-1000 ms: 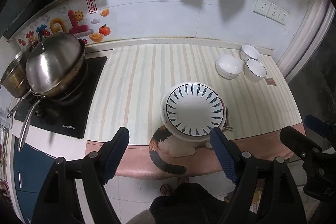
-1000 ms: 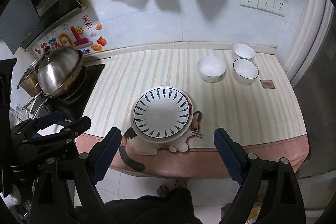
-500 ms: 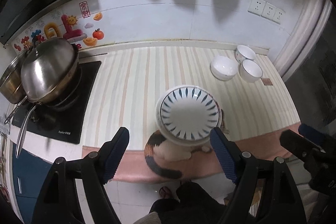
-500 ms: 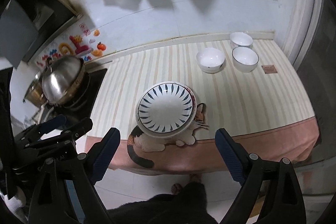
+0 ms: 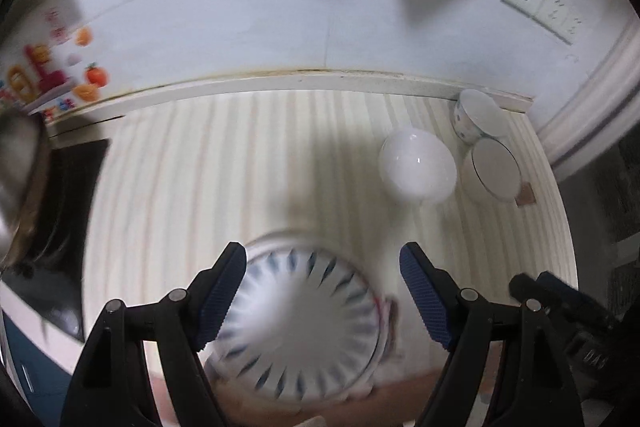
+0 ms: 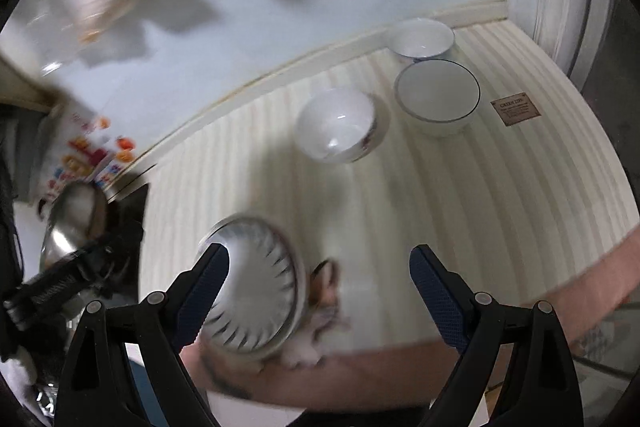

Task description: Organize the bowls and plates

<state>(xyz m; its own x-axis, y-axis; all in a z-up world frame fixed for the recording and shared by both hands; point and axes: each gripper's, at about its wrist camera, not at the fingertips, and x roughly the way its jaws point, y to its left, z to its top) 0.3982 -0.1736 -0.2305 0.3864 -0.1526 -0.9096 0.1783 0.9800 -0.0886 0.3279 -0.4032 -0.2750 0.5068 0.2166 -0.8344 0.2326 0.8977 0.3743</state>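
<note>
The plate [image 5: 298,323], white with a ring of dark blue leaf strokes around its rim, lies at the front edge of the bench [image 5: 248,163], motion-blurred in both views. It sits on top of a cat picture [image 6: 320,291] printed on the bench's striped covering, whose pink border runs along the near side. The left gripper [image 5: 322,291] hangs right over the plate, fingers [image 5: 224,291] spread wide, one on each side of it, nothing between them. The right gripper [image 6: 316,295] is also wide apart and holding nothing; in its view the plate sits low and left, by its left finger.

Further back on the stripes, the bowls. A plain white bowl [image 5: 418,167] stands alone, nearest the plate yet well apart from it. Just beside it to the right, a bowl with a thin dark rim line [image 5: 496,169]. Behind that, against the back ledge, a third bowl [image 5: 478,117] with small blue marks on its outside, touching or almost touching the rimmed one.

Far left, a steel pan [image 6: 76,215] on a black hob [image 5: 68,195]. On the wall, bright stickers [image 5: 52,75] and sockets [image 5: 542,7].
</note>
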